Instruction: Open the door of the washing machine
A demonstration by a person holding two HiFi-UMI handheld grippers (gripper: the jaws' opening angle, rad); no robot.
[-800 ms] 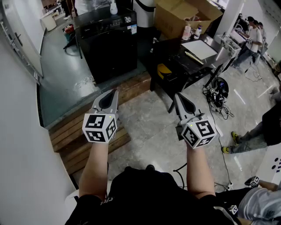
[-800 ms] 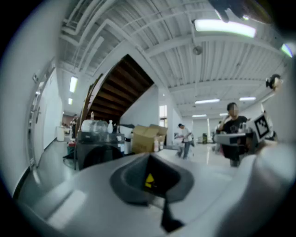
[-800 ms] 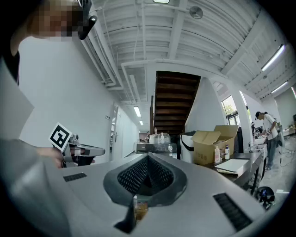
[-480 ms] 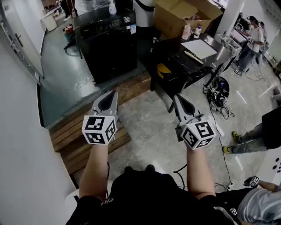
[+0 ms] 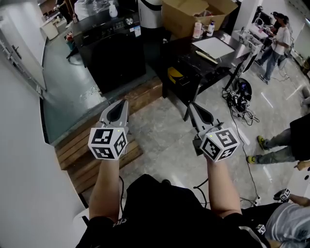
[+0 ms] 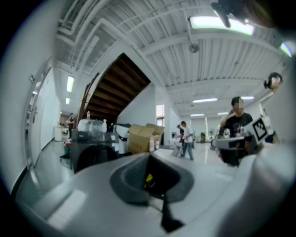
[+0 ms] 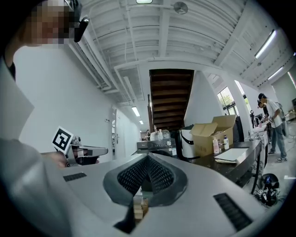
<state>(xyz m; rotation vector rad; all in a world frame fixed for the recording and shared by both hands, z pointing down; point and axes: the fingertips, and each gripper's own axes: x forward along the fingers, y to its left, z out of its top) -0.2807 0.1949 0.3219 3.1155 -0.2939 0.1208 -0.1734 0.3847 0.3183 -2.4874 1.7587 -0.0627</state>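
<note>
A black washing machine (image 5: 114, 51) stands at the back on a grey floor strip, its front door closed; it also shows far off in the left gripper view (image 6: 92, 155) and the right gripper view (image 7: 155, 147). My left gripper (image 5: 125, 101) is held level in mid-air, well short of the machine, jaws shut and holding nothing. My right gripper (image 5: 190, 103) hovers beside it to the right, also shut and holding nothing. Both point toward the machine.
A low wooden step (image 5: 97, 145) lies under the left gripper. A black table (image 5: 203, 60) with a cardboard box (image 5: 191, 14), bottles and a white sheet stands right of the machine. Cables (image 5: 240, 104) lie on the tiled floor. People stand at the right. A white wall (image 5: 19, 160) runs along the left.
The view has shifted a little forward toward the machine and table. Both grippers keep their pose and stay shut.
</note>
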